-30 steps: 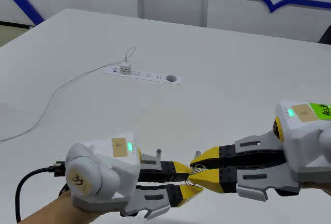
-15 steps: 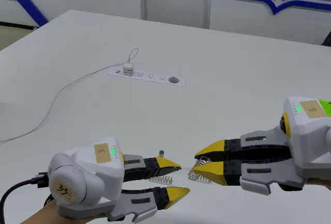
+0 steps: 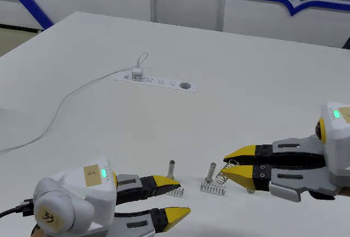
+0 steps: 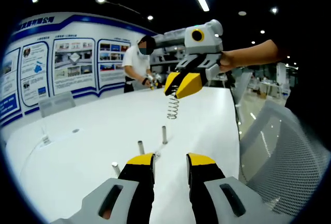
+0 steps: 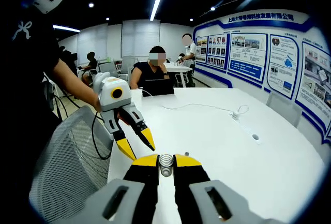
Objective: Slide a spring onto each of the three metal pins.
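Note:
Two short metal pins (image 3: 171, 168) (image 3: 211, 172) stand upright on the white table (image 3: 246, 94). In the left gripper view they appear as three pins (image 4: 164, 134) (image 4: 140, 147) (image 4: 116, 169) in a row. One spring (image 3: 213, 189) lies by the base of the right pin, and another spring (image 3: 176, 192) lies by the left pin. My right gripper (image 3: 226, 165) is shut on a third spring (image 5: 166, 164), which dangles from its tips (image 4: 172, 107) above the pins. My left gripper (image 3: 179, 197) is open and holds nothing, just left of the pins.
A flush power strip (image 3: 161, 81) with a white plug (image 3: 136, 74) and its cable (image 3: 54, 111) lies mid-table. A grey chair (image 3: 187, 8) stands at the far edge. A mesh chair (image 4: 289, 157) sits beside the table, and people sit at a far table (image 5: 155, 74).
The grippers, tip to tip a second ago, have drawn apart. My left gripper pulled back to the lower left, my right moved right with its spring, and the pins came into view.

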Demonstrator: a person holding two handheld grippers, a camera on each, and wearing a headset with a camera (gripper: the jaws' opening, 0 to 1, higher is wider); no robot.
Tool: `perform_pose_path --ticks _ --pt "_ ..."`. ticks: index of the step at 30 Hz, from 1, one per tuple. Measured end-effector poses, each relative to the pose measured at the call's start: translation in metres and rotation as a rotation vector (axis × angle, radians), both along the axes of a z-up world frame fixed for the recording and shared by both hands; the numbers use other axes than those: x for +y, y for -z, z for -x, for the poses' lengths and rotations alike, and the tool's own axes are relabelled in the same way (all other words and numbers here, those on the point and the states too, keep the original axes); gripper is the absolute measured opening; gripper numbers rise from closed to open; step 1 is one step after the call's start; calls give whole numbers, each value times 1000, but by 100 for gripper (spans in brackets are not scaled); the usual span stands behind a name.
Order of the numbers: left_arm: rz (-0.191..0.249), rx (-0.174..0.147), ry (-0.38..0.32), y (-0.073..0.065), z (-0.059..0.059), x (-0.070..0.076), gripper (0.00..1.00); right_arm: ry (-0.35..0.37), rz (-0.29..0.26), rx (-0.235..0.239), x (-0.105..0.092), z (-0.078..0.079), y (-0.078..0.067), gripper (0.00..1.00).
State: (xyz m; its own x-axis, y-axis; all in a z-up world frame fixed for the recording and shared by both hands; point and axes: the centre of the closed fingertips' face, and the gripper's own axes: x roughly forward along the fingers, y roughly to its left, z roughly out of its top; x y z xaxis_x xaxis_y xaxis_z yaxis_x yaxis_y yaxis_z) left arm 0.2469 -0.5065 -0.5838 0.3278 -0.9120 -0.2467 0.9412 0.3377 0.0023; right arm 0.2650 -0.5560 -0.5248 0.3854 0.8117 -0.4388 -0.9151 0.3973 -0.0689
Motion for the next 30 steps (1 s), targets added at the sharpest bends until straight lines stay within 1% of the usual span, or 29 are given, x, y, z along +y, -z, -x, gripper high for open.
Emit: perform_pose_path --ticks 1,2,3,8,9,14,16,18,20,24,28,30 --pt "-1 2 -3 1 1 2 25 12 10 -14 -3 -1 0 11" --pt "-2 3 -4 1 1 3 25 14 23 -47 -6 -4 -2 11" --pt "-3 6 -6 2 2 4 24 16 31 -52 -7 -4 -2 11" --pt "-7 17 -26 6 1 11 25 68 30 -44 -20 -10 0 10" --pt "-7 16 -30 6 1 12 25 77 33 -40 -26 -13 2 10" --pt "-2 21 -49 6 -1 17 24 113 25 -27 -39 -17 5 10" --pt "2 25 -55 5 -2 18 24 148 29 -40 -45 -21 6 10" --pt "3 25 -61 5 -3 19 24 171 44 -53 -51 -25 8 10" --pt "6 27 -65 5 -4 19 24 183 44 -39 -56 -26 11 10" --pt "8 31 -71 6 -4 20 24 217 45 -31 -67 -31 17 11" --pt "5 37 -81 7 -6 22 26 256 43 -21 -76 -35 22 11" --pt "1 34 -90 8 -7 24 30 276 42 -17 -81 -37 25 11"
